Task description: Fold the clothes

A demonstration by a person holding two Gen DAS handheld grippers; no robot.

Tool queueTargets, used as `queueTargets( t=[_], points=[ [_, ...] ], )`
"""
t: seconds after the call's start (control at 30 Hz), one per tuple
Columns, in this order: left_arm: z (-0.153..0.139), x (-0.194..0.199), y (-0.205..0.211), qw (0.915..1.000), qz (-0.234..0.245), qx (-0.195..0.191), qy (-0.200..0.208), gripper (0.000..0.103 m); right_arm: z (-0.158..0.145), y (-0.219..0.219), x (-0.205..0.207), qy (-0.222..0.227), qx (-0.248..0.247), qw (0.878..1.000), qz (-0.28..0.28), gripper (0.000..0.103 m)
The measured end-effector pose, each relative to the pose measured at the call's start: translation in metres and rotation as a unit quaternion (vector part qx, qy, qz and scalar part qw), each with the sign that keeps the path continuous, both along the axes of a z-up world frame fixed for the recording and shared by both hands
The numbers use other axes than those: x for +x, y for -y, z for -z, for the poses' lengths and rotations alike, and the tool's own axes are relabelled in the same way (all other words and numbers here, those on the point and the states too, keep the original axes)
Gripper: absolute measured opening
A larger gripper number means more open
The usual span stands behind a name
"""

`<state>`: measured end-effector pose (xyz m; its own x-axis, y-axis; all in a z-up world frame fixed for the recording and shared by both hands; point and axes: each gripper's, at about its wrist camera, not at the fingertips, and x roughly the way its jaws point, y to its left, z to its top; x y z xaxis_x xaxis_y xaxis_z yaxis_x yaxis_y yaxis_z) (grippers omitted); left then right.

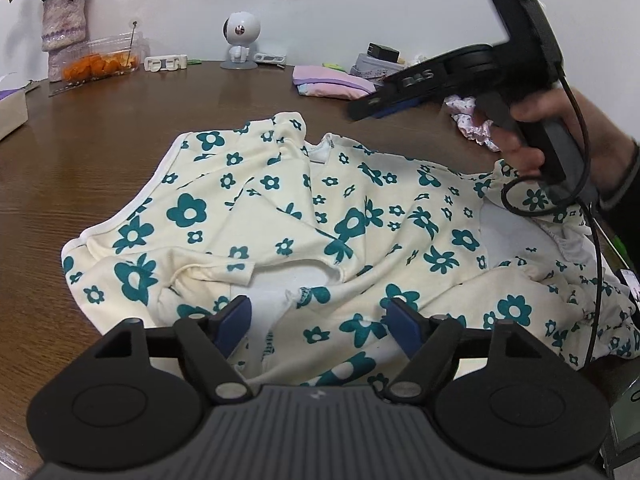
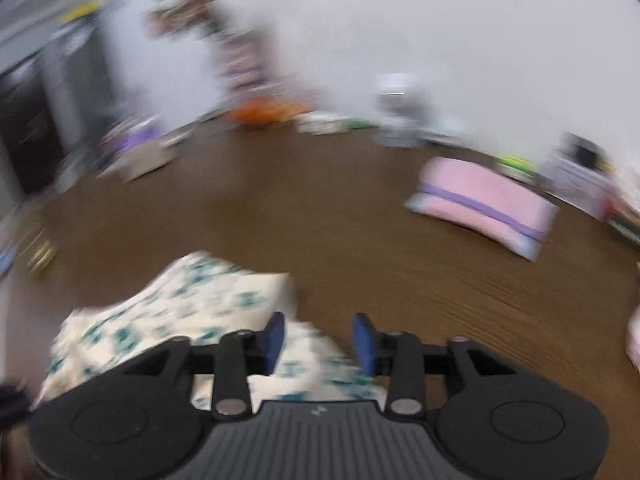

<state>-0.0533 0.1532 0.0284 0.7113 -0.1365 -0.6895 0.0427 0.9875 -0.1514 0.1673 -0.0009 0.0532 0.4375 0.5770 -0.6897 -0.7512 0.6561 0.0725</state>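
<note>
Flowered garment [image 1: 320,216], rumpled across centre of tabletop [image 1: 120,120]; left gripper [image 1: 318,320] and right gripper [image 2: 318,338] both spread, empty, above it; risks: pinching doubled layers, crooked fold, snagged cable [image 1: 592,200], blur-hidden aim.

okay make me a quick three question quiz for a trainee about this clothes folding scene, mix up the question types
1. True or false: the left gripper is clamped on the floral garment.
2. Multiple choice: the folded pink clothes lie A) on the floral garment, B) apart from it on the wooden table, C) in the right gripper.
3. Fill in: the clear container beside the vase holds ____ pieces.

Key: 1 false, its jaws stand open above the cloth; 2 B; 3 orange.
</note>
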Motion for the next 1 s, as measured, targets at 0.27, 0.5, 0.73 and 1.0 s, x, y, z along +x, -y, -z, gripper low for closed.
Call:
queueTargets(
  t=[0.27,0.5,0.73,1.0],
  points=[
    [0.001,-0.004,-0.002,0.9999,-0.001,-0.011,0.004,0.076,0.028,-0.055,0.009,0.011,-0.131,0.988,-0.084,0.005],
    [0.002,-0.007,0.001,1.0,0.001,-0.007,0.007,0.076,0.025,-0.049,0.027,0.075,-0.066,0.995,0.0,0.011],
    [0.0,-0.008,0.001,0.9999,-0.002,-0.014,0.006,0.076,0.013,-0.016,0.039,0.029,-0.04,0.997,0.062,0.047],
    [-0.004,-0.019,-0.043,0.9903,-0.004,-0.139,0.003,0.073,-0.02,0.113,-0.105,-0.016,0.019,0.999,0.048,0.049]
  ],
)
